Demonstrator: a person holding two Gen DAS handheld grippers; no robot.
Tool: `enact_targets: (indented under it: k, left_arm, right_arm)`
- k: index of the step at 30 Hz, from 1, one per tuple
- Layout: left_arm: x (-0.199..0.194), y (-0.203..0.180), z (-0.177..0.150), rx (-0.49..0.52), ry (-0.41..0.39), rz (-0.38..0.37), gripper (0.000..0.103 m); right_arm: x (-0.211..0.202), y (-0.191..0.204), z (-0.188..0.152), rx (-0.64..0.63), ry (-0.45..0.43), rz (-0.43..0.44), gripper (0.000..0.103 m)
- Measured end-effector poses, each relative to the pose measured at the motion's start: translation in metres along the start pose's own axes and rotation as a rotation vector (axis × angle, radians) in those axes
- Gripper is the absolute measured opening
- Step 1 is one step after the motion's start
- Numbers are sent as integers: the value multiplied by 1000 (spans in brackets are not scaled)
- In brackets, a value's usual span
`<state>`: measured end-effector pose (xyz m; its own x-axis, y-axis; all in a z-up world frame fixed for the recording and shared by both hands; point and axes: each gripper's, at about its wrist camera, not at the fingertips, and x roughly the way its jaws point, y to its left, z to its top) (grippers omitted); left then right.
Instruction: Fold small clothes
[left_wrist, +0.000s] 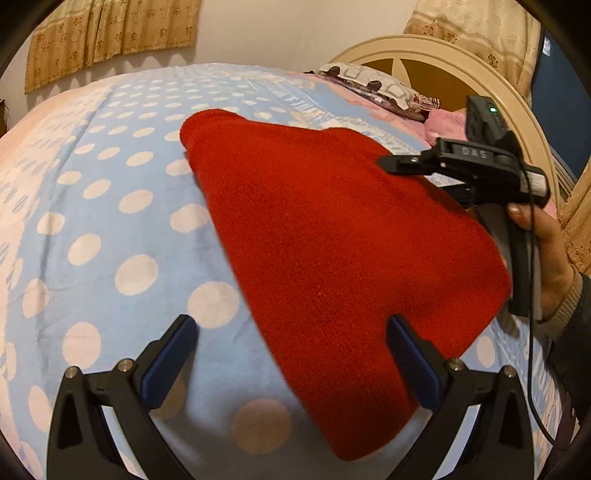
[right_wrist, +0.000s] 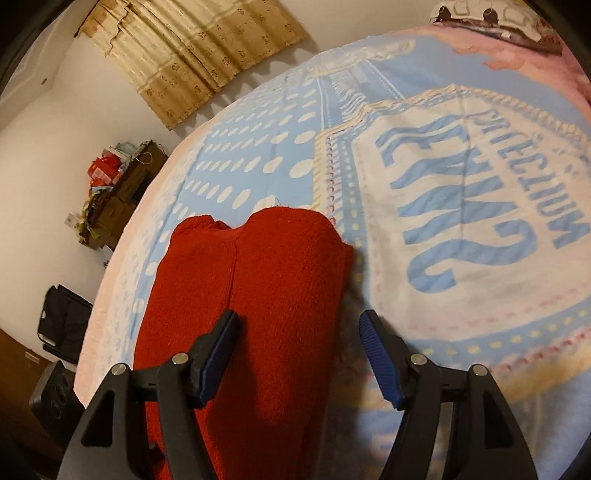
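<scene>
- One bed fills most of both views, under a light blue blanket with white polka dots, a pillow by the cream headboard and gold curtains on the wall.
- Red garment lies flat on the blanket.
- Left hand-held gripper is spread wide, gripping nothing, garment edge between its fingers.
- Right hand-held gripper is spread too, empty above the red cloth.

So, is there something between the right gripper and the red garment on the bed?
Nothing visible. The right gripper is open directly over the red garment, which lies on the bedspread with no other object between them.
</scene>
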<state>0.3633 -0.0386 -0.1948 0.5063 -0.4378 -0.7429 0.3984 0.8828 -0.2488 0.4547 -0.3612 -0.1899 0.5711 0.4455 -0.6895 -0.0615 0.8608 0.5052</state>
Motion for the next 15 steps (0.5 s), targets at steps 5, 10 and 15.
enact_targets:
  k: [5,10,15]
  left_arm:
    - [2,2,2,-18,9,-37,103]
    - [2,7,4,-59,-2,-74,103]
    - [3,7,6,-86,-8,-99,103]
  right_arm:
    - [13,-2,2,4,-8,49,68]
    - [14,-10,3,43,-27,98,68]
    - [16,-15,4,80,-31,126,68]
